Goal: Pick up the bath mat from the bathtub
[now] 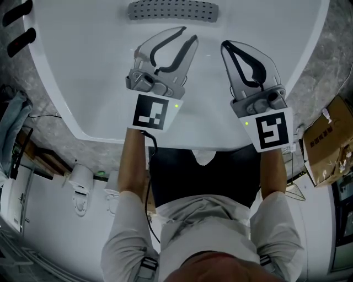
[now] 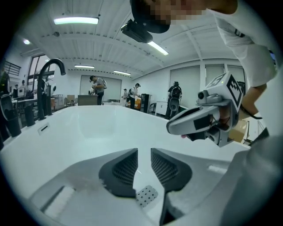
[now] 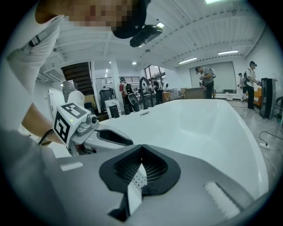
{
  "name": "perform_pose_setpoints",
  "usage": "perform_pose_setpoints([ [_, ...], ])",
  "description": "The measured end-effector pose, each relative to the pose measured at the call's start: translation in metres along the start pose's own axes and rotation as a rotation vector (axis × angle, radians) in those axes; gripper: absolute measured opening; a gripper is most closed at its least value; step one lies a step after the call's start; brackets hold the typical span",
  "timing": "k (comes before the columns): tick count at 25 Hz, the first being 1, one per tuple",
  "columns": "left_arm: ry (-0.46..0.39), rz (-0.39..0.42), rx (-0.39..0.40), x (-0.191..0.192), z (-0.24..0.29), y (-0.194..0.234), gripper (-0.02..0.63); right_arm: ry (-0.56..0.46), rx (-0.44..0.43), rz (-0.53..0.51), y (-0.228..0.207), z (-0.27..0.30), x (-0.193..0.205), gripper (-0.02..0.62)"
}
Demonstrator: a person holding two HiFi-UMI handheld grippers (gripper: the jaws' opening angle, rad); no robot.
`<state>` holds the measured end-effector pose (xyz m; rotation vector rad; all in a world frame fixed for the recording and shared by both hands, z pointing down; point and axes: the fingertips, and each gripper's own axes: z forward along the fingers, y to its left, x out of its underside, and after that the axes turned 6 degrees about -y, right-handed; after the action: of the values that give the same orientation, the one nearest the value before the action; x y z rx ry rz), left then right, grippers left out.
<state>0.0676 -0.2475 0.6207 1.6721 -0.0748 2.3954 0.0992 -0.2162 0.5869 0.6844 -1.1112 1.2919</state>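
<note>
The bath mat (image 1: 173, 10), grey and full of small holes, lies on the floor of the white bathtub (image 1: 83, 71) at its far end. Both grippers hang over the tub, short of the mat and apart from it. My left gripper (image 1: 190, 34) has its jaws a narrow gap apart with nothing between them. In the left gripper view a patch of the mat (image 2: 146, 195) shows below that gap (image 2: 144, 152). My right gripper (image 1: 225, 45) has its tips together and empty. In the right gripper view the mat (image 3: 138, 178) shows behind the closed tips (image 3: 141, 147).
A black faucet (image 2: 48, 70) and dark bottles (image 2: 11, 119) stand on the tub's rim. A cardboard box (image 1: 331, 143) sits on the floor to the right of the tub, and white fixtures (image 1: 80, 184) to the left. Several people stand far off in the room.
</note>
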Motion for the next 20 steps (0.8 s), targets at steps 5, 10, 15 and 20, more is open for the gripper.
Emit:
perform_pose_setpoints([
  [5,0.065,-0.010,0.023,0.029,0.016,0.006,0.109,0.028,-0.012,0.014,-0.006,0.009,0.019,0.003],
  [10,0.120,0.022,0.045,0.058,0.031,0.013,0.138,0.063,-0.024,0.037,-0.005,0.016,0.036,0.003],
  [15,0.207,0.060,0.081,0.100,0.047,0.016,0.166,0.089,-0.024,0.064,-0.013,0.019,0.057,0.003],
  [20,0.266,0.102,0.125,0.141,0.060,0.018,0.197,0.104,-0.018,0.072,-0.021,0.021,0.074,0.003],
])
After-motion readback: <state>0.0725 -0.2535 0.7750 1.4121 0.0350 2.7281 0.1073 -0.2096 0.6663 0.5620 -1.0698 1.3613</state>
